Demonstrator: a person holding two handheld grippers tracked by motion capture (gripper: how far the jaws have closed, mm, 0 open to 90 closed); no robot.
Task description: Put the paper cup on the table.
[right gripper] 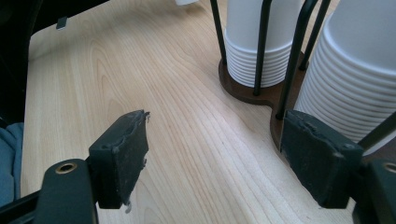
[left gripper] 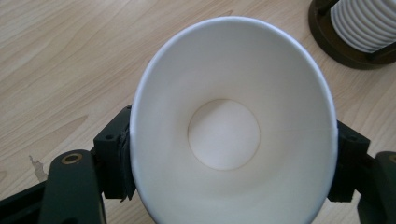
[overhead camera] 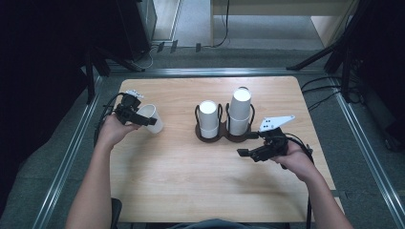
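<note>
Left gripper (overhead camera: pixel 138 117) jaws clamped — right gripper (overhead camera: pixel 248 153) jaws wide apart.

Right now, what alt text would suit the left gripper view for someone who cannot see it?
A white paper cup, its open mouth facing the camera, is squeezed between the black jaws of a hand-held gripper above a wooden table.
</note>
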